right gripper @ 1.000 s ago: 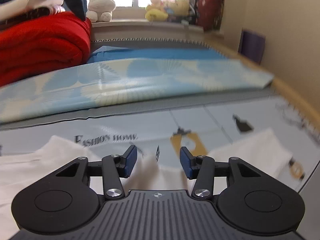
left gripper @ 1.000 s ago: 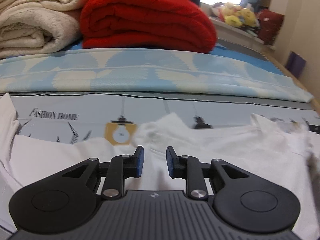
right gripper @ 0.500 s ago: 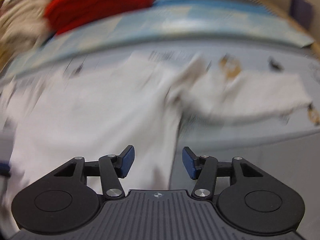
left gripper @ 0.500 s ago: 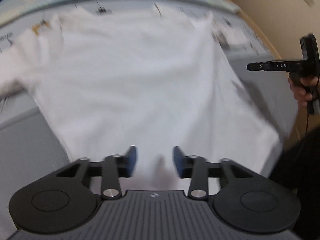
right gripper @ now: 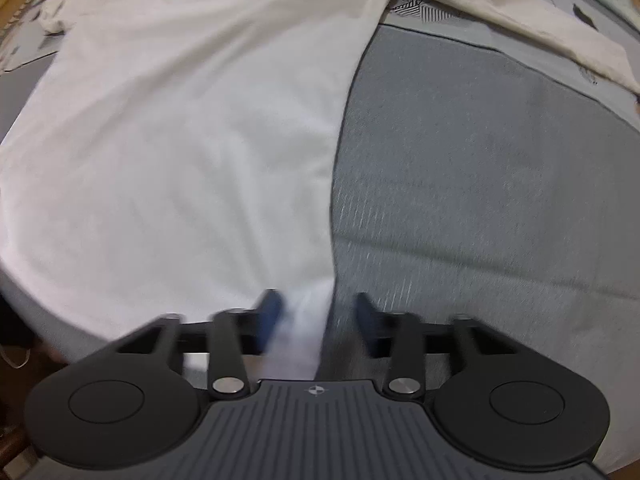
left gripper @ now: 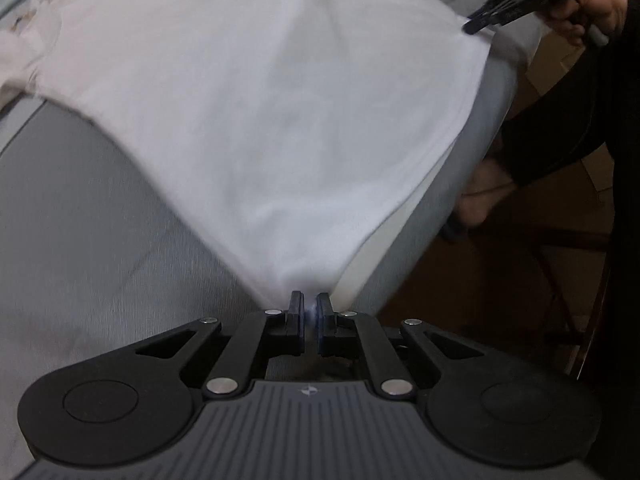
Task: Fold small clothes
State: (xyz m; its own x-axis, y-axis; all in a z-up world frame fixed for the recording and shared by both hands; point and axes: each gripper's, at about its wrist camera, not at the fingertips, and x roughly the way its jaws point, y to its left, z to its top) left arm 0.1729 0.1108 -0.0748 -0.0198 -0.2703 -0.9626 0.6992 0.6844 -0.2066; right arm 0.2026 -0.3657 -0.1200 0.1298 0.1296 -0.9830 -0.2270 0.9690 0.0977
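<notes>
A white T-shirt (left gripper: 260,112) lies spread flat on the grey bed cover (left gripper: 80,220), its hem toward me. My left gripper (left gripper: 309,308) is shut on the shirt's near left hem corner. In the right wrist view the shirt (right gripper: 180,128) fills the left half, and my right gripper (right gripper: 316,316) is open with the right hem corner lying between its blurred fingers. The right gripper also shows in the left wrist view (left gripper: 472,26), at the shirt's far hem corner.
The bed's near edge (left gripper: 400,248) drops to a dark floor on the right of the left wrist view. The person's hand (left gripper: 588,12) and dark clothing are at the right. A sleeve (right gripper: 540,28) lies out over the printed sheet at the top right.
Both grippers have moved from the collar end of the shirt back to its hem. The left gripper has closed on the left hem corner. The right gripper has stayed open.
</notes>
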